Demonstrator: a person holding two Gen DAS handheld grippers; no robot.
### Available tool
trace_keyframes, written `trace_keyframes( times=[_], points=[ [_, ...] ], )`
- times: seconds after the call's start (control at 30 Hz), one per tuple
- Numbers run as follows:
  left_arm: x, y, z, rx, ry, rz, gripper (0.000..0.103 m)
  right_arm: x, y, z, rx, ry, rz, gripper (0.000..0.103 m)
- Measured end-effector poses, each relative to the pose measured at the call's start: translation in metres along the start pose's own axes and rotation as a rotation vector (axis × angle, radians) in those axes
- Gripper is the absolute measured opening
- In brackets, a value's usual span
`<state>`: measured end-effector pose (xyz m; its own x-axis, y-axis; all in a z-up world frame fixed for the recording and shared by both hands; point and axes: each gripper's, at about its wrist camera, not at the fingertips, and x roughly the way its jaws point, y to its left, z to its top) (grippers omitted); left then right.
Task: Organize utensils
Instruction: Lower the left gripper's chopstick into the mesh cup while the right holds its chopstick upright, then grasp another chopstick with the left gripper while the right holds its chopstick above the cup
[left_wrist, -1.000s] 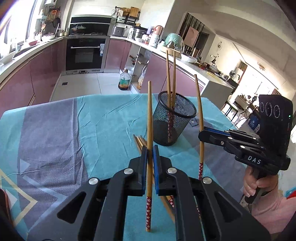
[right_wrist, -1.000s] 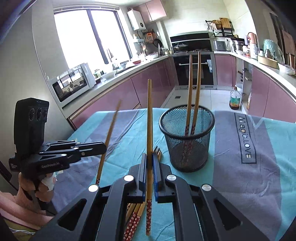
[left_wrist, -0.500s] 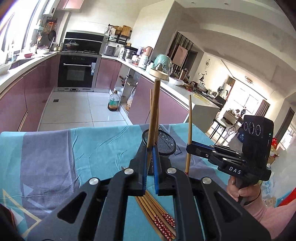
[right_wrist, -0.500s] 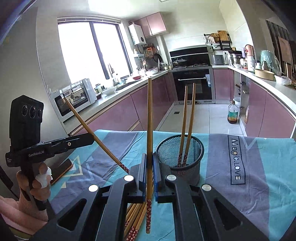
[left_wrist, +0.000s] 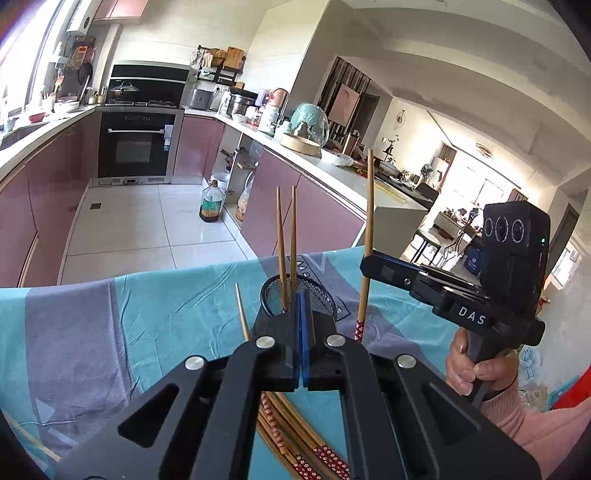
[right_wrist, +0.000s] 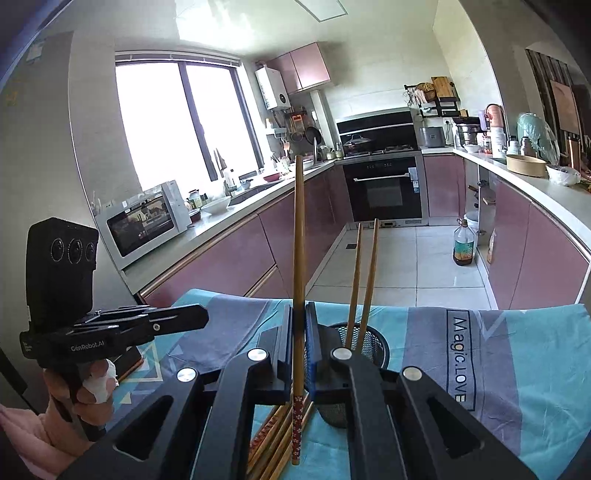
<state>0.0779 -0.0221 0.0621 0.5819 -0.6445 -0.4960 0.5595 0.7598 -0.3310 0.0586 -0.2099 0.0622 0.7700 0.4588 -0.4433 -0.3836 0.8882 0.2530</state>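
A black mesh basket stands on the tablecloth with two chopsticks upright in it. My right gripper is shut on one upright chopstick, red patterned end down, above and beside the basket. My left gripper is shut, pads together, and no chopstick shows between them. A thin chopstick tip rises beside its left finger, its lower part hidden. I cannot tell what holds it up. Several loose chopsticks lie below both grippers.
A teal and grey tablecloth covers the table, whose far edge faces the kitchen floor. A dark flat object lies under the left gripper. An oil bottle stands on the floor by purple cabinets. A person's hands hold both grippers.
Both grippers have risen, and the basket now sits lower in both views. The chopstick that slanted in my left gripper no longer shows between its jaws. The right still holds its chopstick upright.
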Motion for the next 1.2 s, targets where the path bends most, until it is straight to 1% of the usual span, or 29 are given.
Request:
trace_keyframes(
  times=[0.07,0.1,0.13,0.27,0.33,0.4,0.47,0.5,0.57,0.67,0.77,0.83,0.97,1.07,1.2],
  points=[
    [0.010,0.005,-0.008,-0.006,0.041,0.019,0.002,0.003,-0.002,-0.004,0.005,0.016,0.004,0.005],
    [0.016,0.008,-0.012,-0.013,0.062,0.032,0.008,0.005,-0.002,-0.006,0.008,0.024,0.003,0.005],
    [0.023,0.010,-0.018,-0.013,0.090,0.048,0.010,0.006,-0.002,-0.008,0.011,0.031,0.003,0.005],
    [0.058,0.020,-0.041,0.006,0.194,0.093,0.014,0.011,-0.009,-0.017,0.034,0.053,0.002,0.005],
    [0.074,0.022,-0.050,0.013,0.240,0.103,0.018,0.012,-0.012,-0.021,0.043,0.065,0.000,0.005],
    [0.090,0.025,-0.058,0.021,0.270,0.115,0.025,0.014,-0.013,-0.025,0.050,0.077,-0.003,0.005],
    [0.101,0.024,-0.064,0.026,0.294,0.114,0.026,0.014,-0.016,-0.030,0.058,0.087,-0.004,0.005],
    [0.107,0.026,-0.068,0.031,0.299,0.117,0.027,0.015,-0.017,-0.032,0.061,0.092,-0.004,0.005],
    [0.116,0.025,-0.070,0.047,0.304,0.147,0.027,0.016,-0.019,-0.036,0.068,0.101,-0.005,0.005],
    [0.123,0.028,-0.071,0.040,0.310,0.148,0.027,0.018,-0.021,-0.040,0.077,0.112,-0.006,0.005],
    [0.130,0.029,-0.069,0.051,0.303,0.177,0.027,0.017,-0.022,-0.040,0.081,0.110,-0.004,0.005],
    [0.133,0.031,-0.067,0.047,0.305,0.179,0.027,0.015,-0.022,-0.038,0.082,0.105,-0.002,0.005],
    [0.127,0.031,-0.067,0.053,0.303,0.171,0.026,0.014,-0.022,-0.039,0.079,0.107,0.004,0.005],
    [0.116,0.031,-0.075,0.068,0.310,0.189,0.026,0.014,-0.023,-0.040,0.082,0.114,0.010,0.005],
    [0.103,0.037,-0.091,0.071,0.340,0.217,0.026,0.017,-0.024,-0.044,0.087,0.127,0.018,0.005]
  ],
)
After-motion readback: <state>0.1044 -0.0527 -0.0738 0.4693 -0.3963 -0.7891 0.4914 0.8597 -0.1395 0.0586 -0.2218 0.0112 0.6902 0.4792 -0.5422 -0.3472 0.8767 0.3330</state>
